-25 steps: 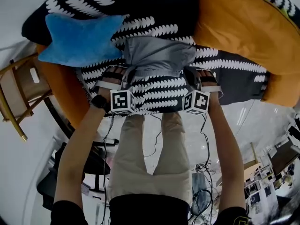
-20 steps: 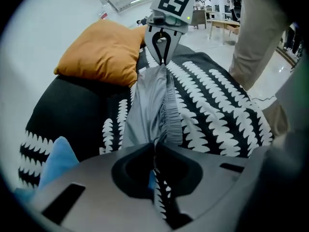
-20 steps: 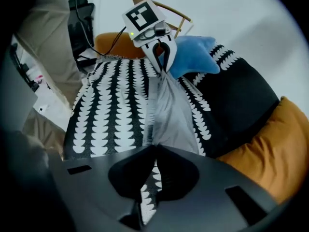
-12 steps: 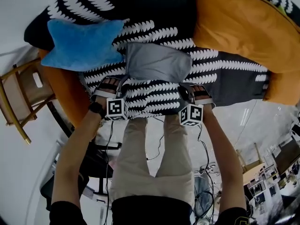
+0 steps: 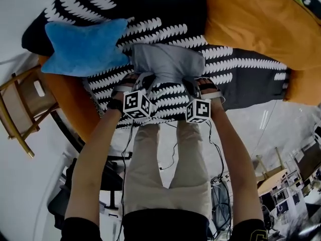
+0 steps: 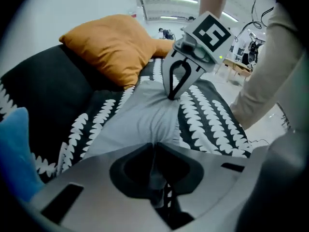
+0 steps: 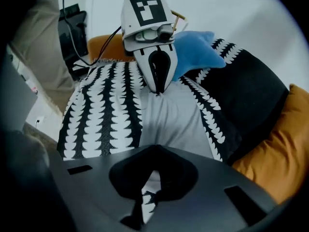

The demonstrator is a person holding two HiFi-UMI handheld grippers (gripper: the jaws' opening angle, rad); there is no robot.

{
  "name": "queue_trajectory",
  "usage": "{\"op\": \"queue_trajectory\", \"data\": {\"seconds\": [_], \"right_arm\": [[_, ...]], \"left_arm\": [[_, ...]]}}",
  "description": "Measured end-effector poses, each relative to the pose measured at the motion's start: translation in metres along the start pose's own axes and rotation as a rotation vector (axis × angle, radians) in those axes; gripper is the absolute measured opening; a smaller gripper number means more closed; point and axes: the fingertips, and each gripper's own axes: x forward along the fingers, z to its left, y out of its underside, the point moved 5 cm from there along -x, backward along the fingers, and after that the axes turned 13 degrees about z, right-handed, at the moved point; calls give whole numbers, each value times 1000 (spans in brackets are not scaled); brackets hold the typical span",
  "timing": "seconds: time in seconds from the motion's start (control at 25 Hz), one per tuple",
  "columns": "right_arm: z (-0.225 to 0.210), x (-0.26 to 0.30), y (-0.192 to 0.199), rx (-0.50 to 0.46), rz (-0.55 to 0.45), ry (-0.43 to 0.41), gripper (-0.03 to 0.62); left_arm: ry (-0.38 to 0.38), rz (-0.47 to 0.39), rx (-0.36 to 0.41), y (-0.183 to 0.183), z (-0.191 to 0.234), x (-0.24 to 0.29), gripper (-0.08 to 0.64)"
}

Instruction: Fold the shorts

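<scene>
The grey shorts [image 5: 168, 62] lie folded on the black-and-white patterned blanket [image 5: 235, 69]. My left gripper [image 5: 146, 79] is at their near left edge. Its jaws have just been closing, and grey cloth is pinched between them [image 6: 154, 146]. My right gripper [image 5: 189, 84] is at the near right edge, and its jaws have also just closed. In the left gripper view the right gripper [image 6: 171, 96] nips a puckered fold of the shorts [image 6: 140, 120]. In the right gripper view the left gripper [image 7: 157, 92] bites the far edge of the shorts [image 7: 171, 115].
A blue pillow [image 5: 83, 46] lies left of the shorts, touching them. A large orange cushion [image 5: 261, 24] fills the right. A wooden chair [image 5: 20, 109] stands at the far left. Cables [image 5: 218, 154] run across the floor beside the person's legs.
Half a second ago both grippers had drawn back off the shorts, which lay flat. Now both have moved forward onto the near edge, and the cloth puckers between their jaws.
</scene>
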Motion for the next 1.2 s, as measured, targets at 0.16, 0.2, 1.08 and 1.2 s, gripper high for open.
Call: {"op": "queue_trajectory", "data": {"seconds": [0.16, 0.2, 1.08, 1.2], "right_arm": [[-2, -11, 11, -26, 23, -23, 17], [0, -15, 11, -32, 10, -42, 17], [-74, -58, 41, 1214, -153, -4, 64], [-44, -62, 40, 1654, -257, -67, 213]], "left_arm": [[-14, -11, 160, -3, -22, -6, 66], [-15, -14, 182, -2, -25, -13, 108], [161, -88, -317, -15, 68, -41, 223], [309, -46, -262, -29, 86, -37, 239]]}}
